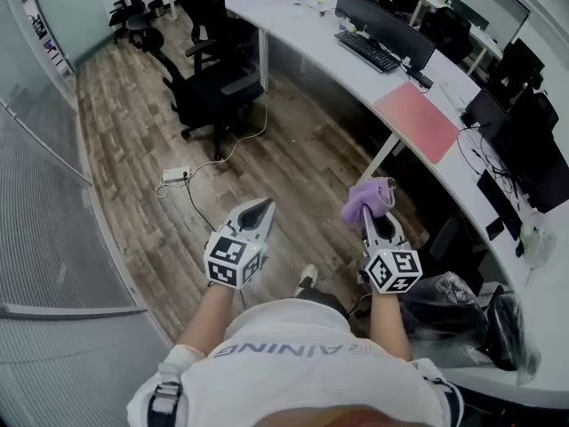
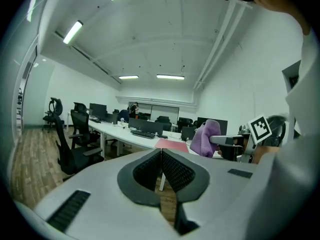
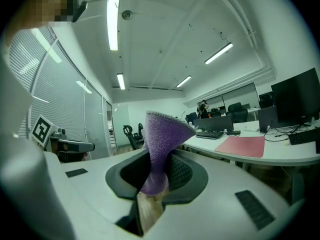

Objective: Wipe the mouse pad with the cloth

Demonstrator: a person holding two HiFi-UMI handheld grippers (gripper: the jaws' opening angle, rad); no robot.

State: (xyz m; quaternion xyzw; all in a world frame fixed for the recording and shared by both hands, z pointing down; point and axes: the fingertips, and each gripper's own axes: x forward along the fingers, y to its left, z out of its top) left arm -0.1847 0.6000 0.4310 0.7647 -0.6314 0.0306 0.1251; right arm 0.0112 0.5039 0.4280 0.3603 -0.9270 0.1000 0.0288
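- The right tool (image 3: 157,176) is closest to the person. Its jaws are pinching the purple cloth (image 3: 162,131), which sticks up out of them in a bunch.
- The left tool (image 2: 161,159) is at 9 o'clock from the right one, a little apart. Its jaws are pressed together with nothing in them.
- Both tools hang in the air over the wood floor (image 1: 293,149), not yet at the counter (image 1: 311,38).
- The pink mouse pad (image 1: 418,121) lies flat on the white counter. It is at about 1 o'clock from the right tool and well apart from it. I think the wiping has not started.
- To do it well, carry the cloth toward 1 o'clock and lower it until it lies on the pad. Press softly and rub across the whole pad. The left tool could hold one edge so the pad does not slide.
- Farther along the counter, at 11 o'clock from the pad, is a keyboard (image 1: 367,50). Keep the cloth off it.
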